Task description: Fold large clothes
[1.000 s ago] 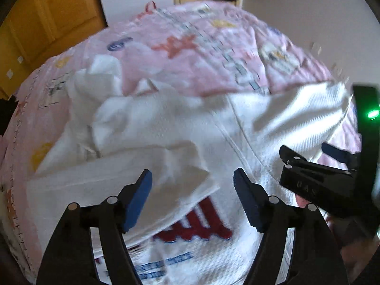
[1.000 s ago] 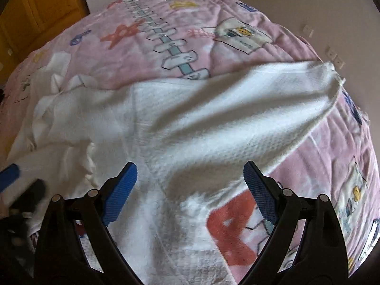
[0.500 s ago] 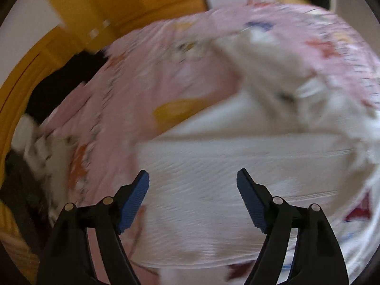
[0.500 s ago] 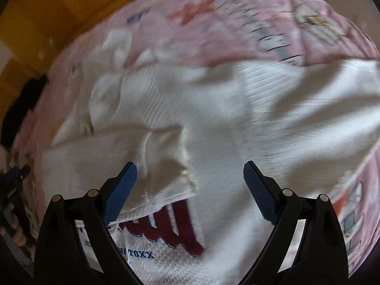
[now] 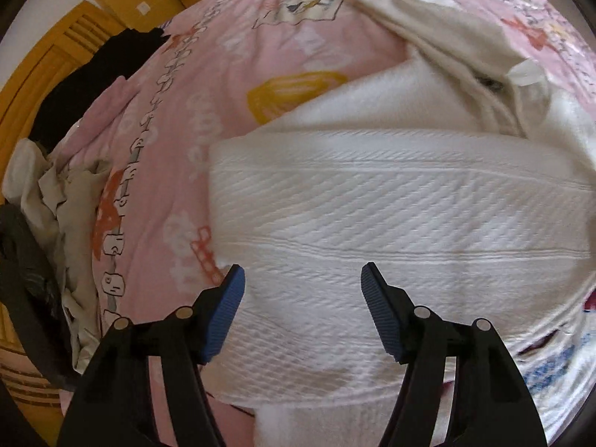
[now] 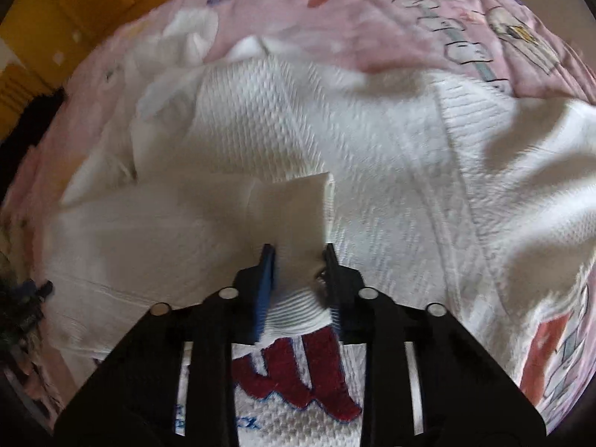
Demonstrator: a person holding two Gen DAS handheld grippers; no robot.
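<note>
A large white textured garment (image 5: 372,205) (image 6: 298,123) with dark red lettering (image 6: 298,376) lies spread on the pink bedspread (image 5: 178,149). Its left sleeve is folded across the body. My left gripper (image 5: 301,272) hovers over the garment's left edge. Its jaws are closing, with white fabric under them but nothing pressed between the pads. My right gripper (image 6: 298,251) is closing on the ribbed cuff (image 6: 294,201) of the folded sleeve, just above the lettering. The cuff sits pinched between the blue pads.
A second pale garment (image 5: 447,26) lies crumpled beyond the white one. A heap of light and dark clothes (image 5: 48,186) sits at the bed's left edge. Yellow wooden furniture (image 5: 44,59) stands behind it.
My left gripper swung left, from over the chest lettering to the garment's left edge. My right gripper moved left onto the folded sleeve, and its wide jaws closed on the cuff.
</note>
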